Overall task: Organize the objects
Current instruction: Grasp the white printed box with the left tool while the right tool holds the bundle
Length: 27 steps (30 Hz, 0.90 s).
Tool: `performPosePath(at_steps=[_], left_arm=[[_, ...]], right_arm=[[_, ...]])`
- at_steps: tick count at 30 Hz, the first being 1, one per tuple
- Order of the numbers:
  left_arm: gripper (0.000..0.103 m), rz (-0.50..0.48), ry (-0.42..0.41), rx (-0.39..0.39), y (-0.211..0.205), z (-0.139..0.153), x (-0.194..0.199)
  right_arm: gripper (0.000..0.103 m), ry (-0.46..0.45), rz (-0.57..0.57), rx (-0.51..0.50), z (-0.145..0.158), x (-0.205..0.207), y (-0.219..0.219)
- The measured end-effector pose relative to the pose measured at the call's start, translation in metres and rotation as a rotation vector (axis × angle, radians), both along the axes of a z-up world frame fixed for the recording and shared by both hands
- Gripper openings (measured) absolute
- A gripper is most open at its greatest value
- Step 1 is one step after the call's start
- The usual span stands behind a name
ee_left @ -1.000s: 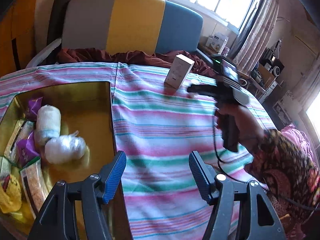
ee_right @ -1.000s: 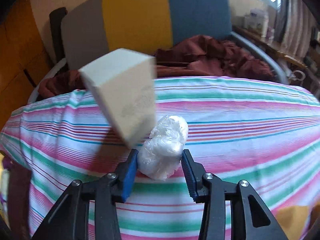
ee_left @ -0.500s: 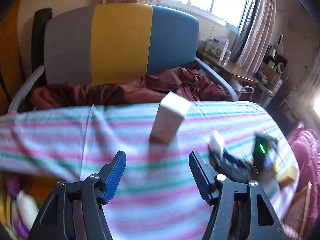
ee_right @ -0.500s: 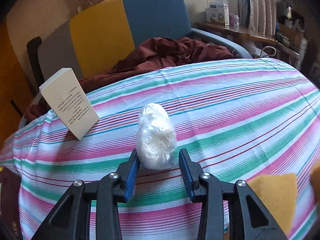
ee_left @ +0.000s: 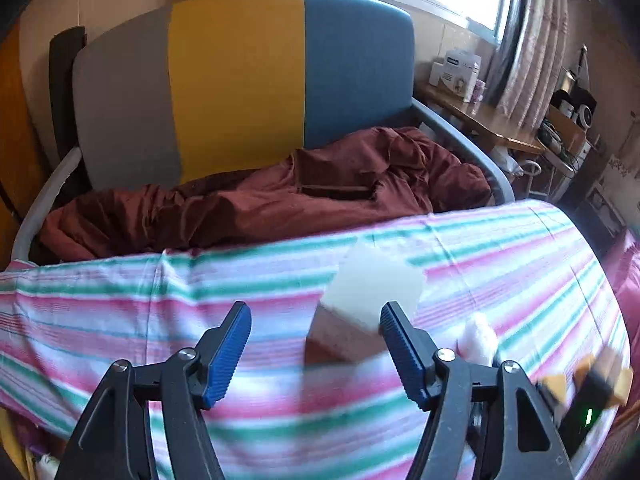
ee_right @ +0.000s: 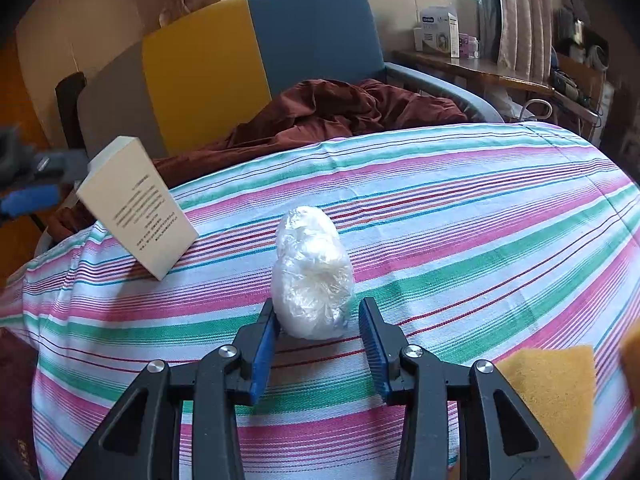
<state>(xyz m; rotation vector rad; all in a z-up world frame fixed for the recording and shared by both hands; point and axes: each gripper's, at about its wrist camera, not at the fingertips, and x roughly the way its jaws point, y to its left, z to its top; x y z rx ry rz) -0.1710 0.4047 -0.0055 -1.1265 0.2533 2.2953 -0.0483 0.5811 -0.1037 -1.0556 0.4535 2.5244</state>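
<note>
Left gripper (ee_left: 316, 344): jaws wide, and they have just been opening further. The white carton (ee_left: 370, 292) stands upright on the striped cloth (ee_left: 120, 312), its near side between the blue pads, close to the right-hand pad; no contact visible, view blurred. Not yet gripped.

The right wrist view shows the same carton at far left, just inside the cloth's back edge, where the cloth drops toward the maroon fabric (ee_right: 340, 108) on the chair (ee_right: 312, 36). Little margin behind it; a push away from the camera would likely send it over.

Right gripper (ee_right: 316, 332): jaws narrow around the near end of the plastic-wrapped white bundle (ee_right: 310, 272), which lies on the cloth. The left pad looks to touch it; a slim gap shows at the right pad. Whether it is truly clamped I cannot tell.

Progress, judged: both items sit on the table, neither lifted; sorting of these two remains.

Open room: bare cloth right of the bundle; a yellow sponge-like piece (ee_right: 552, 396) at the near right corner.
</note>
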Motion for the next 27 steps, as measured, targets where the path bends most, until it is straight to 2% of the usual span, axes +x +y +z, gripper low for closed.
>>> performPosePath(at_steps=[3,7,8,14,23,26,27], left_arm=[[0.071,-0.045,-0.002,-0.01,-0.009,-0.005,0.022],[0.071,-0.12,0.012,-0.131,-0.017,-0.026,0.057],[0.07,-0.124,0.014,-0.131,-0.022,-0.028,0.065],[0.071,-0.096,-0.031,0.018,-0.042,-0.023,0.086],[0.071,0.014,-0.09,-0.016,-0.02,-0.052,0.051],[0.07,0.024,-0.072,-0.025,-0.017,-0.062,0.05],[0.067,0.026,-0.051,-0.025,-0.017,-0.064,0.052]], right_arm=[[0.041,-0.005,0.0,0.013,0.0,-0.001,-0.002],[0.041,-0.011,-0.001,0.022,0.001,-0.002,-0.003],[0.041,-0.011,-0.001,0.023,0.001,-0.002,-0.003],[0.041,-0.011,-0.003,0.026,0.001,-0.001,-0.003],[0.041,-0.01,-0.007,0.032,0.001,-0.001,-0.003],[0.041,-0.013,-0.006,0.038,0.0,-0.001,-0.004],[0.041,-0.014,-0.007,0.04,0.0,-0.001,-0.004]])
